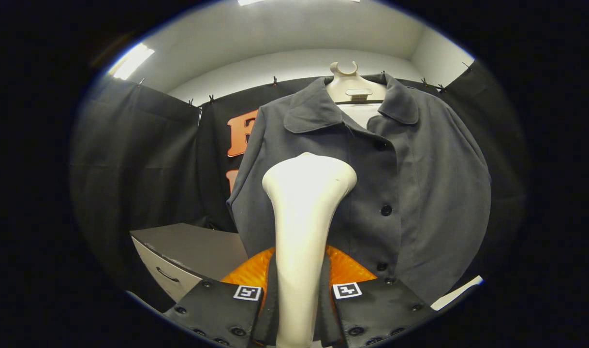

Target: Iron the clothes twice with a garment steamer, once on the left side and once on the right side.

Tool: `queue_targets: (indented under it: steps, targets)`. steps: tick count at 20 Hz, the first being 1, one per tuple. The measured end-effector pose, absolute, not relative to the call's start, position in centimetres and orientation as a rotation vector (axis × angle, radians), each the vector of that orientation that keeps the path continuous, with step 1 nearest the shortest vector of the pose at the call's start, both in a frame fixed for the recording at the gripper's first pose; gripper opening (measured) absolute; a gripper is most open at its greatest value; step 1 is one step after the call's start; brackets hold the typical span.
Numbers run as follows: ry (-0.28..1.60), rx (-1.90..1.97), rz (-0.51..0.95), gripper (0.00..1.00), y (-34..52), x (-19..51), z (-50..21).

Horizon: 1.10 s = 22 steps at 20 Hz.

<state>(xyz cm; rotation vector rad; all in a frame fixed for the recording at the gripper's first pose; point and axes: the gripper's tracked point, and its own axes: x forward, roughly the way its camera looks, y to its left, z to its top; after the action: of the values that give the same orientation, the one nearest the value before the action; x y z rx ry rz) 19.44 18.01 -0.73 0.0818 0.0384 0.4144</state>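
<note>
One garment steamer (304, 232) stands upright between the two fingers (217, 309) of the tongs (297, 314), its pale handle pinched from both sides and its flared head rising just ahead of them. One grey jacket (401, 193) hangs beyond the steamer head on one pale mannequin (355, 89), its front closed; four dark buttons (386, 210) show down the placket, which runs just to the right of the steamer. Whether the head touches the cloth cannot be told. One cabinet with a drawer handle (178, 261) sits low to the left of the tongs.
</note>
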Motion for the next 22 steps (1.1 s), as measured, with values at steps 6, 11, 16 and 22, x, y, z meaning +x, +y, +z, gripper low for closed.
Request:
queue_targets:
  steps: [6,11,16,22]
  targets:
    - [0.059,0.063,0.409,0.4,18.2,18.2,-2.6]
    - [0.087,0.076,0.417,0.4,18.3,16.7,-4.6]
    - [0.111,0.069,0.418,0.4,18.1,15.4,-6.9]
    - [0.165,0.079,0.408,0.4,17.9,14.0,-10.5]
